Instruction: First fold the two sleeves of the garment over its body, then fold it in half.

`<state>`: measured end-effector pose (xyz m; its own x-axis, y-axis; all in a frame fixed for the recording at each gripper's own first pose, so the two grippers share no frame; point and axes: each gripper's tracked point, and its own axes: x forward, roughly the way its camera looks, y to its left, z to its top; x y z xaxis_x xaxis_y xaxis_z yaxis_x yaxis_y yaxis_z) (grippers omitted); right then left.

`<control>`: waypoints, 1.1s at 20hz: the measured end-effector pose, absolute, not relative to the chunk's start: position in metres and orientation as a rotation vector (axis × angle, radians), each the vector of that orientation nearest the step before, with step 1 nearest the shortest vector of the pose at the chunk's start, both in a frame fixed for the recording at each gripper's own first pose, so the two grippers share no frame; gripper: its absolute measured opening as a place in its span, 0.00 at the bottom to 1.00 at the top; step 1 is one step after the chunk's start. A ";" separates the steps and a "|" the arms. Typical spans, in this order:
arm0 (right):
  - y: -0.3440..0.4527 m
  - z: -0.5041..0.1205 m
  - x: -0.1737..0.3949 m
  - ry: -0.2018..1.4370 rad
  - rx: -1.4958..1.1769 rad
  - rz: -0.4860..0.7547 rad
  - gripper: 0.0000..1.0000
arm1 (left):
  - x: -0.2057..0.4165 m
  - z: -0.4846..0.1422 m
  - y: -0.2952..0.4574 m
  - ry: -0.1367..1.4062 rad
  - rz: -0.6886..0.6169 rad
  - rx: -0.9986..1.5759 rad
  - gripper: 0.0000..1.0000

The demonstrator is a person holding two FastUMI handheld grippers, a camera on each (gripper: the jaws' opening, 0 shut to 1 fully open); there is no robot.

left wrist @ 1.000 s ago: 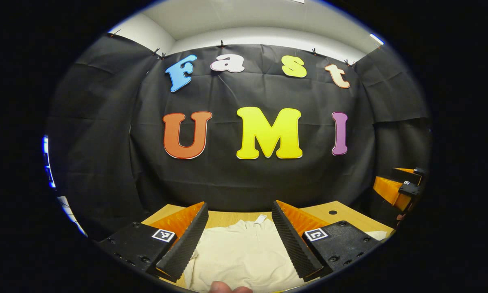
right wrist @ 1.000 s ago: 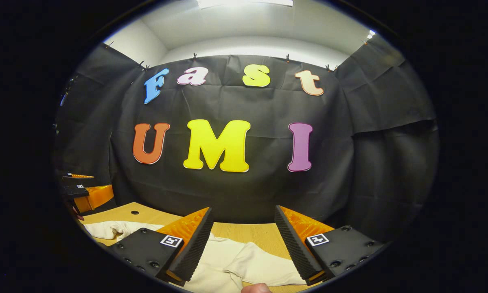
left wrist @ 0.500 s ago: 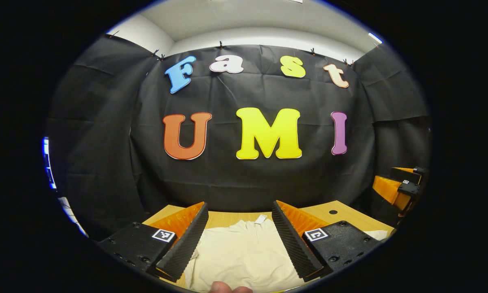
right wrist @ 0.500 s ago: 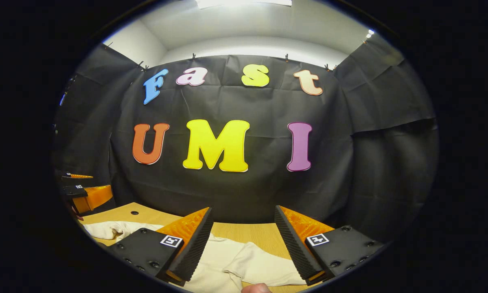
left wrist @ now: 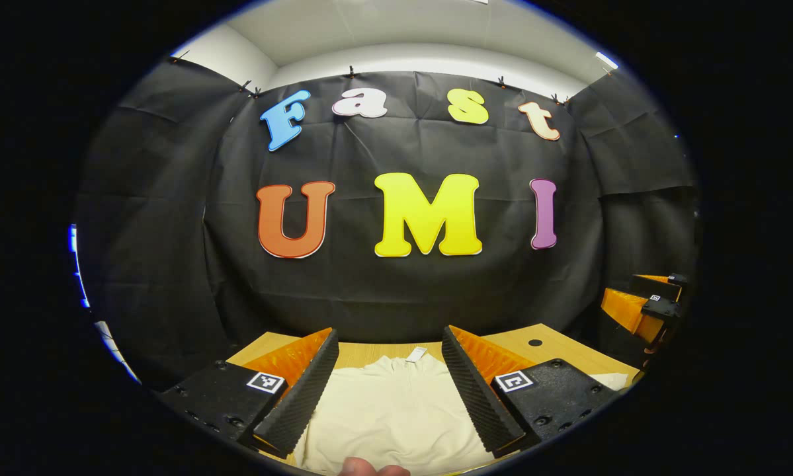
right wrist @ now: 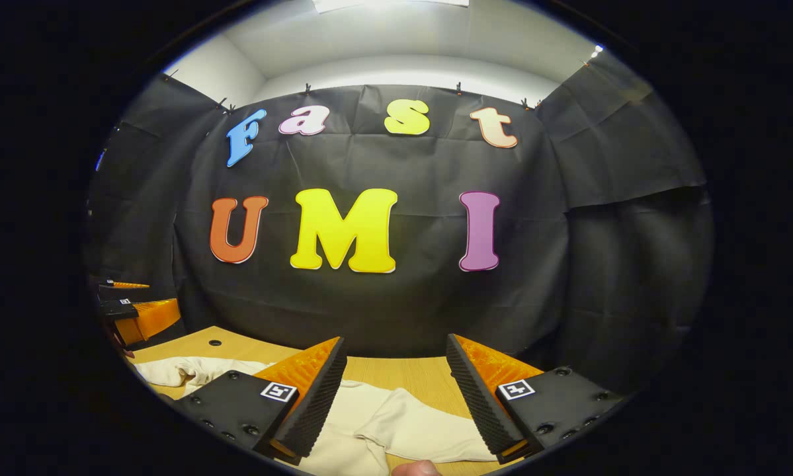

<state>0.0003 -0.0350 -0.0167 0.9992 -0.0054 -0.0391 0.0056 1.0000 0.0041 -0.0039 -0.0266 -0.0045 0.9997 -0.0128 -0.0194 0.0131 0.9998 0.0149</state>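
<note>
A cream garment (left wrist: 389, 416) lies flat on the wooden table (left wrist: 508, 340), its collar and white tag (left wrist: 416, 354) toward the far wall. My left gripper (left wrist: 389, 390) hovers open above the garment's body, holding nothing. In the right gripper view the same garment (right wrist: 396, 426) spreads leftward, with one sleeve (right wrist: 429, 433) lying below my right gripper (right wrist: 393, 396), which is open with nothing between its fingers. The other sleeve (right wrist: 178, 370) lies bunched at the far left. The right gripper (left wrist: 644, 307) shows at the right edge of the left gripper view, and the left gripper (right wrist: 135, 314) at the left edge of the right gripper view.
The black cloth wall stands close behind the table's far edge. A small round hole (left wrist: 535, 342) sits in the tabletop near the back; the same hole (right wrist: 214, 343) appears in the right gripper view. Bare wood (right wrist: 396, 373) lies beyond the sleeve. A fingertip (left wrist: 373, 469) pokes in at the bottom.
Both views have tilted slightly downward, so the wall sits a little higher and more table and garment show. The jaws have not changed.
</note>
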 end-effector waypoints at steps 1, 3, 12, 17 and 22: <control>-0.043 -0.017 0.000 0.042 0.006 -0.015 0.94 | -0.005 -0.006 -0.031 0.022 -0.021 0.014 0.99; -0.060 -0.022 -0.004 0.066 0.048 -0.025 0.94 | -0.007 -0.009 -0.041 0.032 -0.037 0.004 0.99; -0.201 -0.094 -0.044 0.267 -0.093 -0.123 0.94 | -0.008 -0.033 -0.075 0.104 -0.071 -0.013 0.99; -0.249 -0.169 -0.066 0.469 -0.080 -0.118 0.95 | -0.007 -0.046 -0.086 0.155 -0.073 -0.011 0.99; -0.272 -0.261 -0.087 0.744 -0.026 -0.132 0.95 | -0.012 -0.055 -0.095 0.192 -0.077 0.006 0.99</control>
<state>-0.0868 -0.2724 -0.2612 0.7278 -0.1289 -0.6736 0.1105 0.9914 -0.0703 -0.0121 -0.0952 -0.0550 0.9787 -0.0763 -0.1908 0.0774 0.9970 -0.0016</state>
